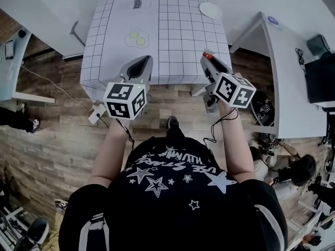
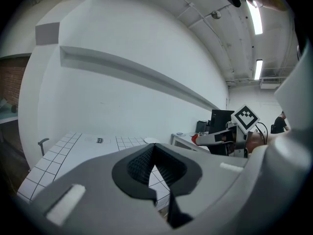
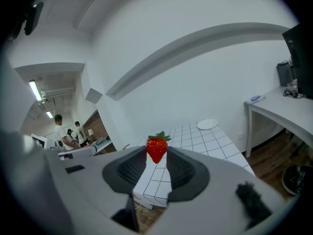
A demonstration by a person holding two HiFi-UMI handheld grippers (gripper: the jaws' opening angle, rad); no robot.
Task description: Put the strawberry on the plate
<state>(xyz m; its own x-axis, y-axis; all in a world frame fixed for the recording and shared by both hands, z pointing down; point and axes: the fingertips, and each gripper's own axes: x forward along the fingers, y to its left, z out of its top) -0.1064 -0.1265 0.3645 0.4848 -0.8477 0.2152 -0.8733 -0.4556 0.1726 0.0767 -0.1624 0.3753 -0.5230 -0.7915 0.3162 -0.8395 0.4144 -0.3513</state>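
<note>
So, in the head view your right gripper [image 1: 207,58] hangs at the near edge of the table [image 1: 178,46], while the plate [image 1: 211,10] sits at its far right corner, well apart. In the left gripper view the left gripper [image 2: 154,148] has its jaws pressed together on nothing (idle, I judge). In the right gripper view the strawberry [image 3: 157,148] is pinched between the jaws, so the pickup is done; the carry to the plate and the release remain.

Black star-print tee [image 1: 172,192]; grey left gripper [image 1: 143,60] & right gripper [image 1: 206,56] w/ b&w marker cubes [image 1: 125,99], black cables [image 1: 217,127].
</note>
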